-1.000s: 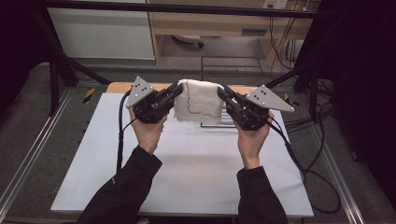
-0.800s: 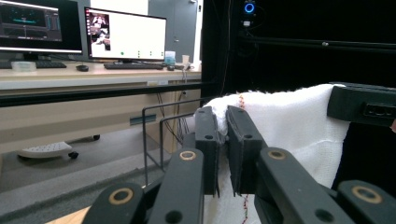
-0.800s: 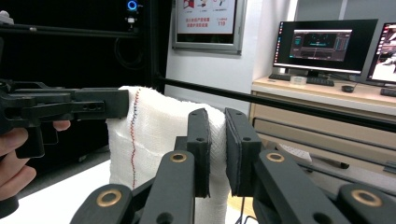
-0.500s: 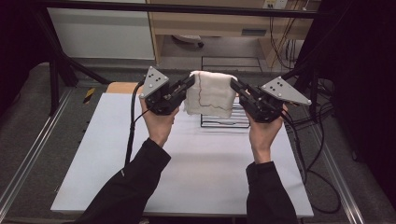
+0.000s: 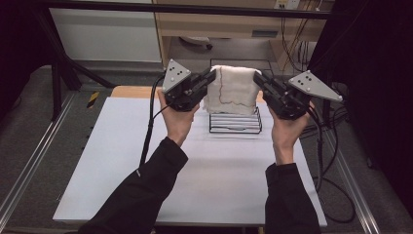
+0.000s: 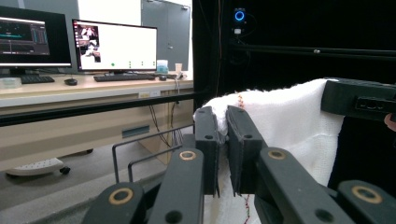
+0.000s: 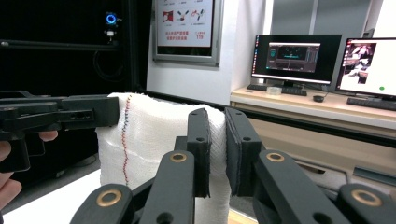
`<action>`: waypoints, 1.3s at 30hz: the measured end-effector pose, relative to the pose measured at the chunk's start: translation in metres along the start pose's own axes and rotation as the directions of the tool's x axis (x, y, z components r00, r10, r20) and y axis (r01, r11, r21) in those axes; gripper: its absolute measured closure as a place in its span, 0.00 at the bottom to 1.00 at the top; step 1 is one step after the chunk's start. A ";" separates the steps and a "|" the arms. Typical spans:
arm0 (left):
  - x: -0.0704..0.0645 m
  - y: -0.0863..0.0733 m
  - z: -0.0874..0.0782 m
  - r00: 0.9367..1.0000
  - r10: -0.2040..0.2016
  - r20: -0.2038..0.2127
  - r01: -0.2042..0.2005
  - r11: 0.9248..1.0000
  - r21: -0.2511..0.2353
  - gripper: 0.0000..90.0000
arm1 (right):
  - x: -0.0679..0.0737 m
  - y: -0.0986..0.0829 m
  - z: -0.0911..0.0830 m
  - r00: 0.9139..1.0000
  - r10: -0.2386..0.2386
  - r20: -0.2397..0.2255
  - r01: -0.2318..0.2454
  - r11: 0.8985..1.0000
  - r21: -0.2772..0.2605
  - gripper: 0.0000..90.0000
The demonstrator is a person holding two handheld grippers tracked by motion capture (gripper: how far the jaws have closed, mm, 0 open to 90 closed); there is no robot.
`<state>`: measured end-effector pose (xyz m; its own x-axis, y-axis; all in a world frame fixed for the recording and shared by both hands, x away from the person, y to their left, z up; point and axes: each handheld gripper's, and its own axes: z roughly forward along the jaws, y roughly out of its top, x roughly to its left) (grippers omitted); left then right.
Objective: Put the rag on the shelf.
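A white towel [image 5: 233, 89] is being held stretched between the left gripper [image 5: 210, 76] and right gripper [image 5: 259, 80], both clamped on its top corners, directly above the wire rack [image 5: 235, 123].

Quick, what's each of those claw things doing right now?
Left gripper: closed on the white towel, at its upper corner.
Right gripper: closed on the towel's other upper corner, held up.
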<state>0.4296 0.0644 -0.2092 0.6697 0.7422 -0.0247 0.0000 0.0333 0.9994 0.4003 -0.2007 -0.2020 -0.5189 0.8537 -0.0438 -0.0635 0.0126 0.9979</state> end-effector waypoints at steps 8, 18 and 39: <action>-0.003 0.014 0.012 1.000 0.011 0.001 -0.011 1.000 -0.023 0.92 | -0.011 0.013 0.000 1.000 -0.003 0.024 0.004 1.000 -0.022 0.90; 0.001 0.027 0.026 1.000 0.005 -0.005 -0.006 1.000 -0.030 0.92 | -0.018 0.026 0.006 0.999 -0.003 0.049 0.005 0.999 -0.041 0.90; 0.011 0.055 0.045 1.000 0.015 -0.019 -0.016 0.999 -0.045 0.92 | -0.032 0.052 0.032 0.997 -0.013 0.075 0.016 0.999 -0.047 0.90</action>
<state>0.4707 0.0443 -0.1538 0.6556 0.7550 -0.0098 -0.0440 0.0513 0.9977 0.4407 -0.2113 -0.1474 -0.4530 0.8900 -0.0526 -0.1120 0.0018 0.9937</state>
